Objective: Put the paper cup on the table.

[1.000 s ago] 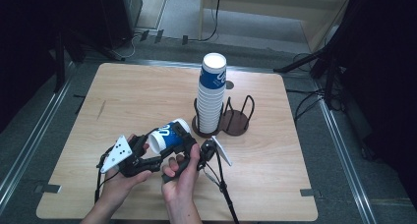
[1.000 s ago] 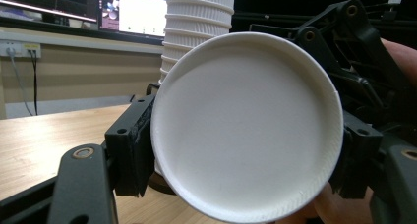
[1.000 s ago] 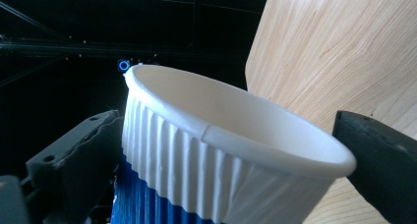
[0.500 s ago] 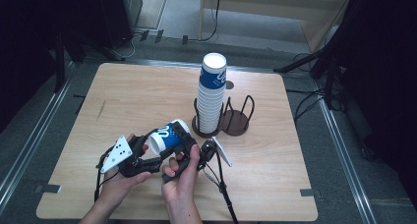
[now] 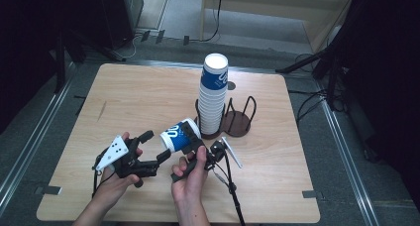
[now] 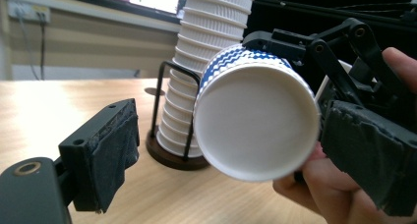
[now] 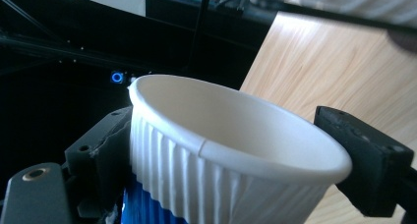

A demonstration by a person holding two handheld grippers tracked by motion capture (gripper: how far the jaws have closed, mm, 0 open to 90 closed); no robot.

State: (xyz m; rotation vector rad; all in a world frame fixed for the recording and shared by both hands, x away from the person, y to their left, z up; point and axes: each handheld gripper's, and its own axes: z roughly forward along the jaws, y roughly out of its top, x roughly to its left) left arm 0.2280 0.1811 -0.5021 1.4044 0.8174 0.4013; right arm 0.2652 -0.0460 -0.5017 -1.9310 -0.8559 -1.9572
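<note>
Left tongs (image 5: 151, 146) sit low over bench (image 5: 138, 102), near-left edge, held in person's left hand (image 5: 115, 179). Jaws spread wide, nothing between pads; grey three-cornered plate on top. In left gripper view the cup's flat base faces camera, sitting betw. the two pads, closer to the right one; can't tell if it touches.

Paper cup (image 5: 179, 136), blue w/ white ribbed band near rim, lies tilted on its side just right of left tongs, base pointing toward them, lifted off bench. Right tongs (image 5: 194, 137) pinch it near the rim: in right gripper view both pads press the ribbed wall (image 7: 206, 170), one each side, mouth open toward camera. Right hand (image 5: 190, 179) wraps the handle, cable trailing back to bench edge.

Further right & behind, tall stack of cups (image 5: 213, 94) stands upright in one ring of a dark wire holder (image 5: 237, 122); the holder's other ring has no cups. Held cup is near the stack's foot, apart from it.
</note>
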